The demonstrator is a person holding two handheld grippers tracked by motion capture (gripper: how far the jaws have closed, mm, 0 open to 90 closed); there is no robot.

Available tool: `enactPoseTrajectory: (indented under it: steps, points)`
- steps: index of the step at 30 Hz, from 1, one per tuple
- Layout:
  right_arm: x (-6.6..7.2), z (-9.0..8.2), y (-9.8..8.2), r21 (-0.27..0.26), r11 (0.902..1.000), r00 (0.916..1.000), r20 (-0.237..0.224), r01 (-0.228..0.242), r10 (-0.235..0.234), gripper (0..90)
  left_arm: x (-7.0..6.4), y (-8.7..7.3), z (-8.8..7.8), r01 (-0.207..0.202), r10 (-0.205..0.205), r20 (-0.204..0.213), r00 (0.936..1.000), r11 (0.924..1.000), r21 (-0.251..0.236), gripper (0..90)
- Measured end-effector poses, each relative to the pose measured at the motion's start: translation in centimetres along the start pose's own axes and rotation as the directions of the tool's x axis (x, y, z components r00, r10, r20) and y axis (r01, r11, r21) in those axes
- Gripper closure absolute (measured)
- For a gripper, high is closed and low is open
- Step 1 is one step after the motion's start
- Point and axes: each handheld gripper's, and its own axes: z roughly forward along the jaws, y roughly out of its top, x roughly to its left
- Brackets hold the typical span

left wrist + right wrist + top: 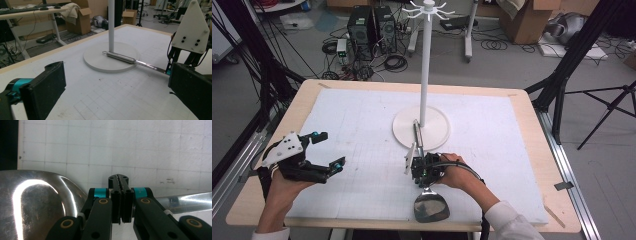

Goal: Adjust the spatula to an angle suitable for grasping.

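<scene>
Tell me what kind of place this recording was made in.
Most likely a robotics lab or workshop: computer towers and loose cables on the floor, cardboard boxes, and black tripod legs around the test table.

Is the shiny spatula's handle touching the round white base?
Touching. In the left gripper view the spatula's handle lies across the white base, resting on its top beside the pole.
</scene>
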Motion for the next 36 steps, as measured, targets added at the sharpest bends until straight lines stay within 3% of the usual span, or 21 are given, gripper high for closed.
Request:
enactPoseTrajectory:
  steps: [3,7,8,18,36]
  points:
    - [0.1,-0.1,0.0,0.008,0.9997,0.9998,-0.005,-0.021,0.021,89.6,-0.1,0.0,0.2,0.0,0.0,0.005,1.0,1.0,0.005,1.7]
    - [-0.1,-0.1,-0.2,-0.006,1.0,1.0,-0.003,0.001,-0.001,89.6,-0.1,0.0,0.2,0.0,0.0,0.004,1.0,1.0,0.003,1.7]
    - [0.0,-0.2,-0.2,0.006,0.9999,0.9999,-0.001,-0.016,0.016,89.6,-0.1,0.0,0.1,0.001,-0.001,0.004,1.0,1.0,0.003,1.7]
    - [0.0,-0.4,-0.8,0.024,0.9995,0.9998,0.002,-0.018,0.018,89.7,0.0,0.0,0.0,0.002,-0.002,-0.003,1.0,1.0,0.001,1.7]
    - [0.0,-1.4,-3.3,0.051,0.9967,0.9979,0.006,-0.064,0.064,89.8,-0.1,0.0,0.0,0.002,-0.002,-0.005,1.0,1.0,0.003,1.7]
